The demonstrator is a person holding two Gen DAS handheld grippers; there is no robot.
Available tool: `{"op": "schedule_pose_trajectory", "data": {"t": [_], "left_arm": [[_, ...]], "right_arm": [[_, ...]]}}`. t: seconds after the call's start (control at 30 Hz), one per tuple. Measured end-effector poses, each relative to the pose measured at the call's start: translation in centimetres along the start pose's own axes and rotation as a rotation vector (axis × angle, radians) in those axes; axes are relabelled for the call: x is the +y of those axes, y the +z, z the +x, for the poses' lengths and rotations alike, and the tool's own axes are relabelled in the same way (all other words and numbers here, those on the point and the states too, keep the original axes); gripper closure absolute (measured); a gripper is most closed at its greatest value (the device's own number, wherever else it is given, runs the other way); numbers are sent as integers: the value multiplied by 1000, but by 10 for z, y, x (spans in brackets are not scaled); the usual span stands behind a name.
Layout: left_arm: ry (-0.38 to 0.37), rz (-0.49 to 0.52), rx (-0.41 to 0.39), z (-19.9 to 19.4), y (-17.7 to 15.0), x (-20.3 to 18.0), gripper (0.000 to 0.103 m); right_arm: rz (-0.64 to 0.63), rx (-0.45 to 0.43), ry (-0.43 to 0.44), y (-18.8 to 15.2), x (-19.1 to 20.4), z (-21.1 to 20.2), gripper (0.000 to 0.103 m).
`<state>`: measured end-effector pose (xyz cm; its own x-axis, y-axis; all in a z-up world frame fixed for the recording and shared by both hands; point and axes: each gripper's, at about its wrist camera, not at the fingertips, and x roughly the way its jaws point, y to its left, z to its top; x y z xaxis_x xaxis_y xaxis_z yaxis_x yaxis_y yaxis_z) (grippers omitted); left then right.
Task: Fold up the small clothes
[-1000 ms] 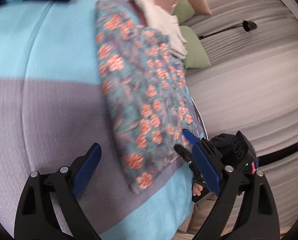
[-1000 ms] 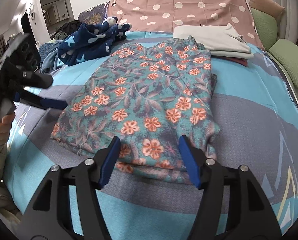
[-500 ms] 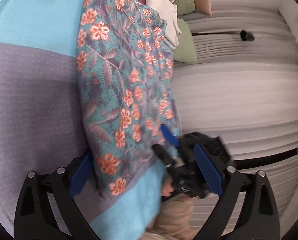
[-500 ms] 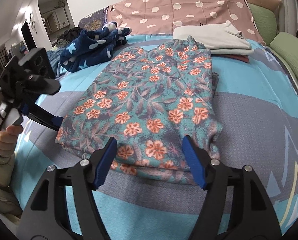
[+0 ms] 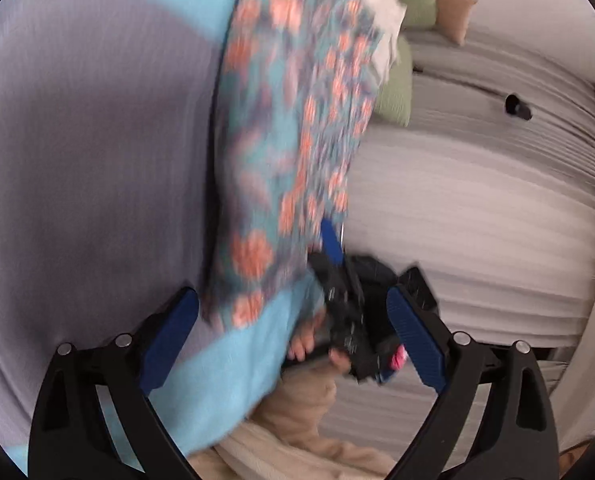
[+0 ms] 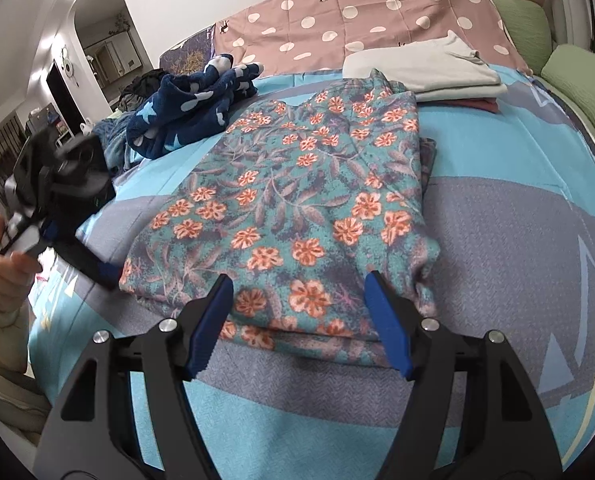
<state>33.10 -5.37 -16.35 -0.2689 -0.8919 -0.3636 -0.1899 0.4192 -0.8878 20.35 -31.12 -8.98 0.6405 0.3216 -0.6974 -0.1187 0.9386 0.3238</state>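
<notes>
Jaws of right hand-held gripper (image 6: 299, 320): spread wide, empty, poised over near hem of floral garment (image 6: 297, 216), lying half-folded on bed (image 6: 517, 240). Left hand-held gripper (image 6: 109, 276): spread, at left corner. Advice: pinch both hem corners evenly, fold toward folded pile (image 6: 425, 72).

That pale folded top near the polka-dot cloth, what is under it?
Under the pale folded top a dark red folded piece pokes out at the near edge. How far it runs beneath, and whether anything else lies there, is covered.
</notes>
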Motion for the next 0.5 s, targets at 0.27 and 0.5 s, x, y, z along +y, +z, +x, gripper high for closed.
{"op": "schedule_pose_trajectory", "data": {"t": [0.27,0.5], "left_arm": [[1,7,14,8,4,-4,8],[25,49,-31,-12,0,-7,8]], "right_arm": [[-263,-12,-216,3,59,-11,32],[-720,83,-255,-34,142,20,30]]}}
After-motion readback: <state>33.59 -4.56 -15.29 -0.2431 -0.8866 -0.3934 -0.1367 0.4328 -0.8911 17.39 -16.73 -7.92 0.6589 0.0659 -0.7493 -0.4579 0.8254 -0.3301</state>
